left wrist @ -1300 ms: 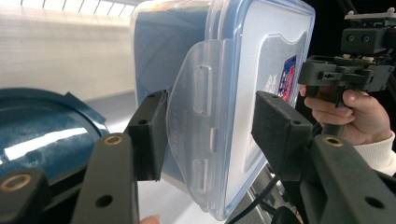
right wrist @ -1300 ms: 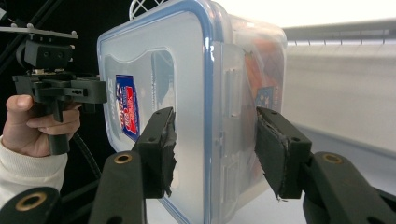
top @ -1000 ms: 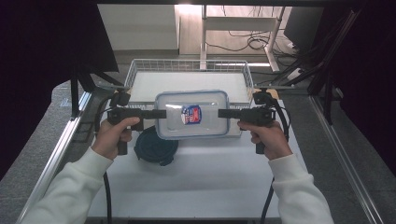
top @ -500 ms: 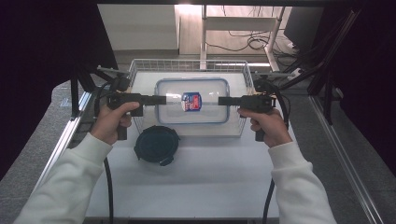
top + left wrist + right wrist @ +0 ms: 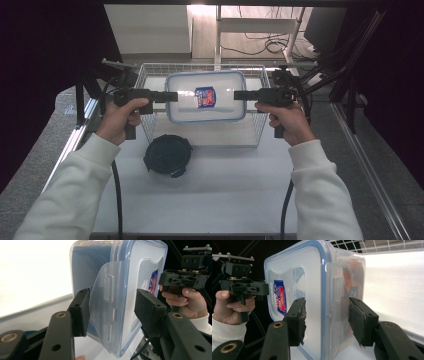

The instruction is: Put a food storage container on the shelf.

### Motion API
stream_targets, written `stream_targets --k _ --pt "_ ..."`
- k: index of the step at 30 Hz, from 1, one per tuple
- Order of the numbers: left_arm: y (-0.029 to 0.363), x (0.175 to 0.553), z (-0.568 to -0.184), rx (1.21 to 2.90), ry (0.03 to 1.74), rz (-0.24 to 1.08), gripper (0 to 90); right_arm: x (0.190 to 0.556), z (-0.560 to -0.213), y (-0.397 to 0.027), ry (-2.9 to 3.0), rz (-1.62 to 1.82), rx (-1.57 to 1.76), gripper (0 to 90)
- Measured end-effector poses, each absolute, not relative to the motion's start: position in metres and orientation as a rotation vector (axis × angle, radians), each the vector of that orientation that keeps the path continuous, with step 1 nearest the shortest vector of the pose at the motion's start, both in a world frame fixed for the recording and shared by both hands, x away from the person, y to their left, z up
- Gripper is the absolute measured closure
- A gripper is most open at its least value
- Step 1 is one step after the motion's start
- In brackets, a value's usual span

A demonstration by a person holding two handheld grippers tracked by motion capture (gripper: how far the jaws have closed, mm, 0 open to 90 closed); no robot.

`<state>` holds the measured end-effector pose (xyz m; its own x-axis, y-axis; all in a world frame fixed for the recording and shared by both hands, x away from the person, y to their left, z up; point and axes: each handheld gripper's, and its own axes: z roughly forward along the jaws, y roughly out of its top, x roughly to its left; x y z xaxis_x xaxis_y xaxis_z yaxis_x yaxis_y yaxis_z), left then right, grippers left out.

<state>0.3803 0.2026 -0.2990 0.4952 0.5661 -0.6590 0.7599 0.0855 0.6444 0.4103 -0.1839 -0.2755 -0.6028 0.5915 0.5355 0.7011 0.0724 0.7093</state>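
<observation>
Centrally, in the upper middle of the high view, one clear plastic container (image 5: pixel 206 96) with a blue-rimmed lid and a red and blue label is held up between two grippers, over the wire basket (image 5: pixel 254 127) behind and below it. The left gripper (image 5: pixel 171 96) clamps the container's left end, and the right gripper (image 5: pixel 240 95) clamps its right end, both lying level and pointing inward at each other.

In the left gripper view the two black jaws stand on either side of the container's edge and its clear latch flap (image 5: pixel 106 312), the left pad pressed on the flap; the right pad sits against the lid side. In the right gripper view both pads likewise press the container's edge from the lid and base sides, so each gripper is grasping the container.

Two hands hold the grippers by their pistol grips: the left hand (image 5: pixel 120 120) at the middle left of the high view, the right hand (image 5: pixel 287 120) at the middle right. Both forearms, in white sleeves, rise from the bottom corners.

One round dark lid (image 5: pixel 168 155) lies flat on the white table (image 5: pixel 225 190), just in front of the basket, left of centre.
</observation>
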Motion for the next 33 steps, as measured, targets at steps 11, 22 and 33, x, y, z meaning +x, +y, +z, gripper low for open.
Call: stream_targets --k 11,22,33 --pt "0.207 0.403 -0.291 1.615 1.175 -0.207 47.1 0.431 -0.27 -0.179 -2.214 -1.564 -1.354 48.9" --pt "0.206 0.425 -0.284 1.621 1.183 -0.21 47.0 0.451 -0.266 -0.179 -2.193 -1.559 -1.376 48.8" --pt "0.204 0.446 -0.3 1.637 1.229 -0.25 45.4 0.466 -0.279 -0.177 -2.174 -1.516 -1.433 48.5"
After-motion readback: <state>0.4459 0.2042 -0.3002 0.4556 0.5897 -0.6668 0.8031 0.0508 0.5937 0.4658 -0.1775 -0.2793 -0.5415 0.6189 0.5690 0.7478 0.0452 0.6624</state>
